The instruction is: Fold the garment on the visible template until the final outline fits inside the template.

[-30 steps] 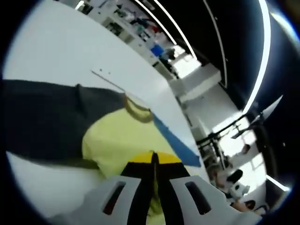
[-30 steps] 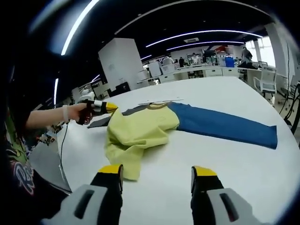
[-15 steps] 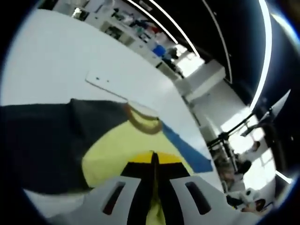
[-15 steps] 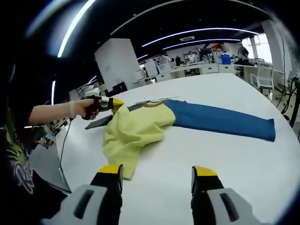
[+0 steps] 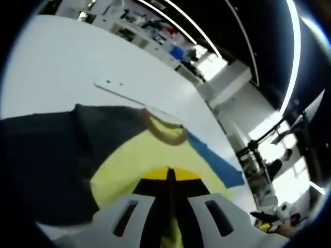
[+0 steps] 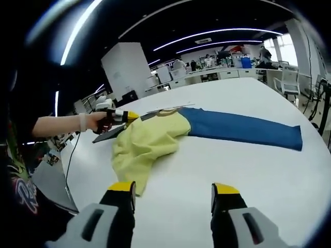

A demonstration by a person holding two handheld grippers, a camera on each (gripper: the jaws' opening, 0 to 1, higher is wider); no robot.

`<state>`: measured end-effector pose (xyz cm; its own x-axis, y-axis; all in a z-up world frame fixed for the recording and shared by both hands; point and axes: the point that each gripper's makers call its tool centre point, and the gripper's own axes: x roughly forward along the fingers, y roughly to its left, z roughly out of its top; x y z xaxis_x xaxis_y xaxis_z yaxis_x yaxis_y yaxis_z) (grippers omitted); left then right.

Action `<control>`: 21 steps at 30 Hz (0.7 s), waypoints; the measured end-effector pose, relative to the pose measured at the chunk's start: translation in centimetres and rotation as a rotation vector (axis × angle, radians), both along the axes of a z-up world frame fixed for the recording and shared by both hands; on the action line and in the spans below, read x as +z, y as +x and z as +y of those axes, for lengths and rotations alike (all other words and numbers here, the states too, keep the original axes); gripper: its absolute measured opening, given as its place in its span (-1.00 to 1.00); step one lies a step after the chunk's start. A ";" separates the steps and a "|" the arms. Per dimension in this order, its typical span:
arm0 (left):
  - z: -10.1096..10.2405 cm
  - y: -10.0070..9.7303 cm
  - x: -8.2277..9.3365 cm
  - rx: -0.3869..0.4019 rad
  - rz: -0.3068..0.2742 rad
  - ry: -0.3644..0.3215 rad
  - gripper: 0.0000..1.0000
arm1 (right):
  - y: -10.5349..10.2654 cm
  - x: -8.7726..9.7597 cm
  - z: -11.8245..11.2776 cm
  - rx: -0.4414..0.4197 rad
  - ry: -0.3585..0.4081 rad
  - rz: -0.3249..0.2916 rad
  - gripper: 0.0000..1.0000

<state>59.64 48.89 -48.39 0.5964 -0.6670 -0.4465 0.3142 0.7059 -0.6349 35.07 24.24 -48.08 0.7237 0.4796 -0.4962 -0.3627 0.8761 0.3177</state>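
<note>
Since a second ago, my left gripper (image 6: 124, 117) has carried its pinch of cloth further along the table, and the crumpled pale-yellow fabric garment (image 6: 147, 144) sits a little more bunched toward that side in the right gripper view. The left gripper's jaws are pressed together on a fold of the yellow cloth, as the left gripper view shows. Just beyond them there I see the garment's tan ribbed collar (image 5: 165, 129), with a flat dark-grey sheet (image 5: 46, 155) lying under and to the left of the yellow.

In the right gripper view, the long blue rectangular template (image 6: 243, 129) stretches away to the right of the garment, its long axis running roughly left to right across the round white table (image 6: 248, 181). The garment covers only its left end, with most of the cloth heaped off toward the left gripper.

My right gripper (image 6: 173, 194) hangs with jaws apart and nothing between them, over bare table near the garment's hanging lower edge. I judge it the nearer tool for that loose edge, and nothing stands in its way.
</note>
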 end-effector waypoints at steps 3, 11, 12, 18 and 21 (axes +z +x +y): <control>-0.1 -0.5 0.4 -0.048 -0.041 0.028 -1.00 | 0.1 0.1 0.4 0.007 0.006 -0.005 0.15; 0.5 -1.5 2.4 -0.064 -0.112 0.039 -0.55 | 0.2 0.2 1.0 0.021 0.011 -0.006 0.16; 0.7 -1.7 2.8 -0.066 -0.131 0.034 -0.48 | 0.2 0.3 1.0 0.024 0.008 -0.007 0.16; 1.8 -3.3 3.4 -0.043 -0.127 -0.016 -0.43 | 0.3 0.5 1.2 0.032 0.008 -0.015 0.16; 2.6 -4.1 3.0 -0.030 -0.125 -0.008 -0.40 | 0.4 0.6 1.3 0.035 0.011 -0.020 0.16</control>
<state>55.54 51.49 -45.43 0.6270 -0.6885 -0.3646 0.4122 0.6903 -0.5946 35.43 25.55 -47.45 0.7161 0.5097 -0.4768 -0.3992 0.8595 0.3193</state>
